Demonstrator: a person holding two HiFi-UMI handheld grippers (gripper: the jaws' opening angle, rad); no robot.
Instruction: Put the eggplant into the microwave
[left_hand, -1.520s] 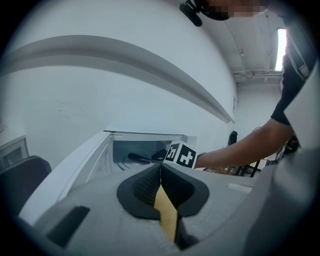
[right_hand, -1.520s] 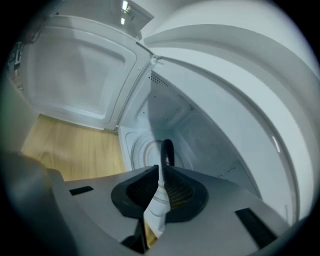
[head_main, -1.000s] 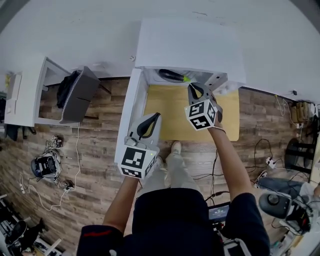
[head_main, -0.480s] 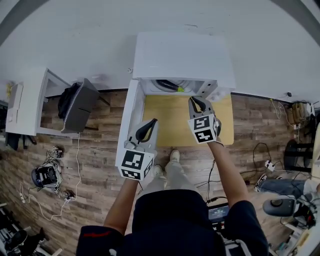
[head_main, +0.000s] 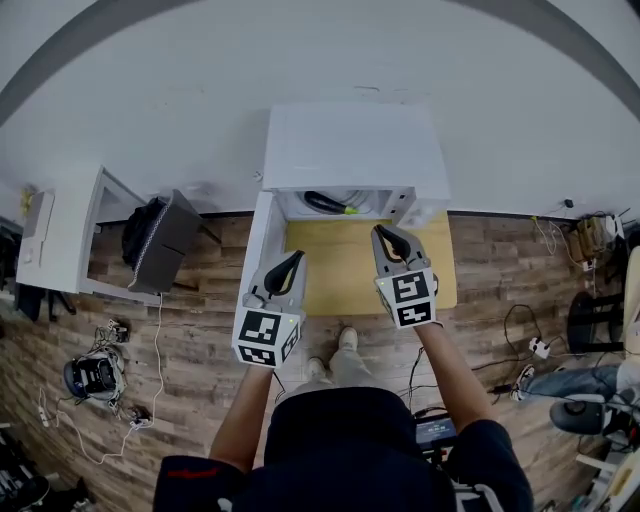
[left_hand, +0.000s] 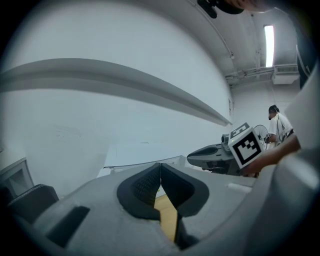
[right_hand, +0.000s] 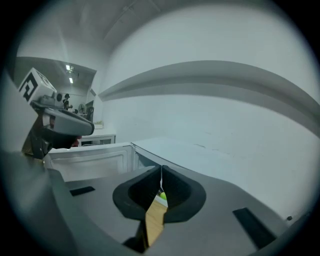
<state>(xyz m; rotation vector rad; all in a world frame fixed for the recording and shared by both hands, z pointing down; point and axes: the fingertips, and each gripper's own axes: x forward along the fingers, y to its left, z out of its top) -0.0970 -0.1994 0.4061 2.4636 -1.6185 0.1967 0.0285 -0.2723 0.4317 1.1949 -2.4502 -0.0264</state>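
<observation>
Dark eggplant (head_main: 325, 203) with a green stem lies inside the white microwave (head_main: 350, 145), whose door (head_main: 260, 240) stands open to the left. Nearer, over the yellow wooden table (head_main: 340, 270), the left gripper (head_main: 295, 256) and the right gripper (head_main: 385, 232) each have jaws pressed together on nothing.

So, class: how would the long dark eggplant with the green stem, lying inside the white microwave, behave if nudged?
The long dark eggplant lies on its side and looks rounded, so it would probably roll. Its slight curve suggests it would pivot rather than roll straight. The walls of the white microwave would likely stop it.
</observation>
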